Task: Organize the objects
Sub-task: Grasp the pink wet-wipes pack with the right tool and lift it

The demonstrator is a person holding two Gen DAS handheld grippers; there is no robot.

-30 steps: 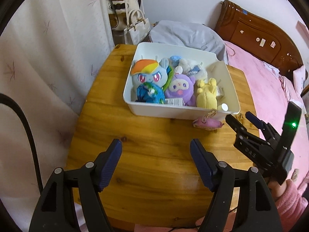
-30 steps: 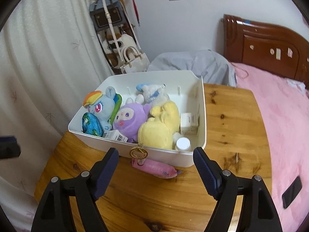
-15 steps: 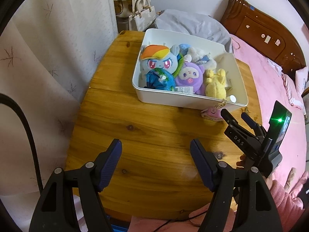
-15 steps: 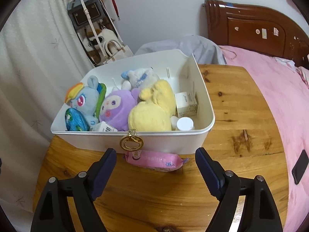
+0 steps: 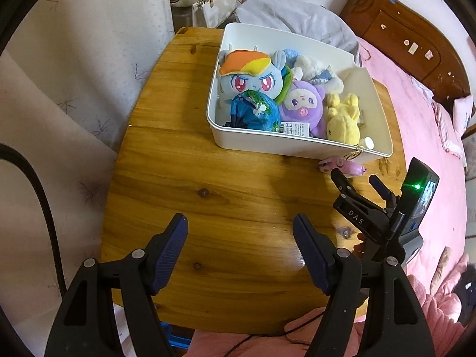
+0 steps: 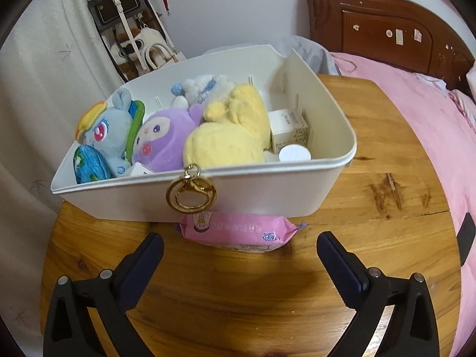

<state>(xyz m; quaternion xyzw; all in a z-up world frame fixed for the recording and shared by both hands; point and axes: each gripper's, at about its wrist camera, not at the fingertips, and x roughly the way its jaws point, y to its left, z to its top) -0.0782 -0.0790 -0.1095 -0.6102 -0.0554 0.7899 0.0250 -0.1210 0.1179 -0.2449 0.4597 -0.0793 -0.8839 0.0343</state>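
A white bin [image 5: 297, 145] [image 6: 267, 190] on the wooden table holds a rainbow pony plush [image 5: 250, 74], a purple plush [image 6: 166, 139], a yellow plush [image 6: 229, 136], a small white box [image 6: 288, 128] and a capped bottle [image 6: 294, 154]. A gold ring clasp [image 6: 192, 192] hangs over its near wall. A pink packet [image 6: 238, 227] [image 5: 342, 165] lies on the table against that wall. My right gripper [image 6: 241, 242] [image 5: 357, 178] points down at the packet; its jaws are opening, and the pads do not touch it. My left gripper [image 5: 239, 226] hovers open over bare wood, holding nothing.
The round wooden table [image 5: 208, 178] is bordered by a pale curtain [image 5: 74, 89] on the left and a pink bed [image 6: 431, 125] with a dark headboard on the right. Bags [image 6: 128, 15] hang behind the bin. A black flat object [image 6: 467, 238] lies on the bed.
Both grippers have sunk toward the table. The right gripper came closer to the pink packet and the bin's near wall, and its jaws spread wider. The left gripper's opening is unchanged.
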